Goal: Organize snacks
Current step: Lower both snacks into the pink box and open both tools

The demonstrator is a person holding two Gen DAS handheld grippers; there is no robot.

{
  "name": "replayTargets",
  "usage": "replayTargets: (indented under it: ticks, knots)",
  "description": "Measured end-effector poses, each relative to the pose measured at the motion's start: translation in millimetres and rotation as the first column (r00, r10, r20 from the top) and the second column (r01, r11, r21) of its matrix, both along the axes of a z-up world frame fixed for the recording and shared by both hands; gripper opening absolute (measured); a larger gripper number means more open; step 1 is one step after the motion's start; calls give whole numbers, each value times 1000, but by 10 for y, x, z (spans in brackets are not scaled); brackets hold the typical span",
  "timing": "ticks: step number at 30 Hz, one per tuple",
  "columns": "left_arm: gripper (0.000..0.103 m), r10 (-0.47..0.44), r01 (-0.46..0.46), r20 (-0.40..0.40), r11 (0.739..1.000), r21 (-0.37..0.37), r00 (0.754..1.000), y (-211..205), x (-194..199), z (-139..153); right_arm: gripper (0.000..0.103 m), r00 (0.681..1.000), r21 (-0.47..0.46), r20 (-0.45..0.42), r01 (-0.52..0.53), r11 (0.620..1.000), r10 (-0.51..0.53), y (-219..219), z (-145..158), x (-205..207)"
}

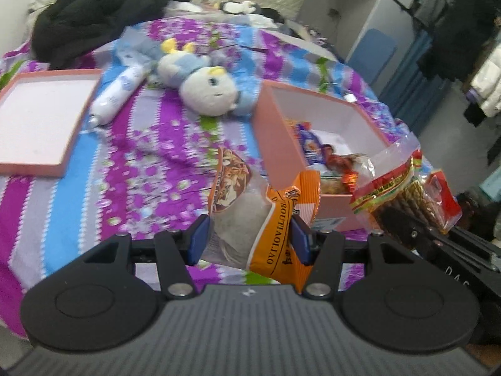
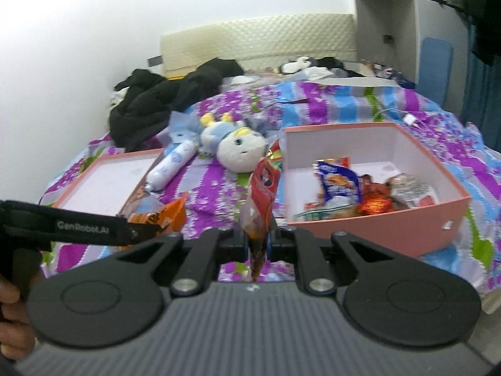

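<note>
Your left gripper [image 1: 247, 244] grips the orange snack bag [image 1: 275, 219], jaws clamped on its sides, above the bed [image 1: 150, 144] just beside the pink box's [image 1: 275, 138] near corner. Your right gripper [image 2: 257, 239] pinches the red-topped packet [image 2: 261, 197] edge-on — level with the box's left wall. Between box and pink lid [image 1: 40, 119] lies open bedspread — only the plush toy [image 1: 206, 87] farther back.

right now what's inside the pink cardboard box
Pink cardboard box: blue snack packet, shiny red-orange wrappers, clear white-topped bag. Whatever lies beneath them is covered.
</note>
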State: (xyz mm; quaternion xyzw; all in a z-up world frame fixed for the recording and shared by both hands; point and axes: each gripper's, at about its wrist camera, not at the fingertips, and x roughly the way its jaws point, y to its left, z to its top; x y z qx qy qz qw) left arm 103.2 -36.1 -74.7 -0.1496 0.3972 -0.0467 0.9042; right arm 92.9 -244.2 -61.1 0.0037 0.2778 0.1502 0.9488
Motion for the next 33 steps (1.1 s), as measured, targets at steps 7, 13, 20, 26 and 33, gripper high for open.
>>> replayTargets:
  ticks: [7, 13, 20, 26, 33]
  knots:
    - [60, -86, 86, 40, 996, 0, 996, -366, 473, 100, 13, 998, -18, 9, 69, 997, -69, -299, 58, 276]
    - [61, -142, 142, 71, 990, 17, 987, -667, 1092, 200, 13, 993, -18, 17, 118, 993, -118, -534, 80, 735]
    - [61, -214, 211, 52, 976, 44, 976, -985, 1937, 90, 13, 987, -23, 5, 158, 987, -158, -795, 9, 1359]
    - [61, -254, 253, 4, 967, 40, 967, -1154, 2684, -159, 13, 981, -36, -37, 190, 981, -191, -953, -237, 1861]
    - [61, -295, 296, -28, 954, 46, 955, -1310, 3255, -360, 13, 969, -26, -94, 227, 973, -229, -1077, -527, 2265]
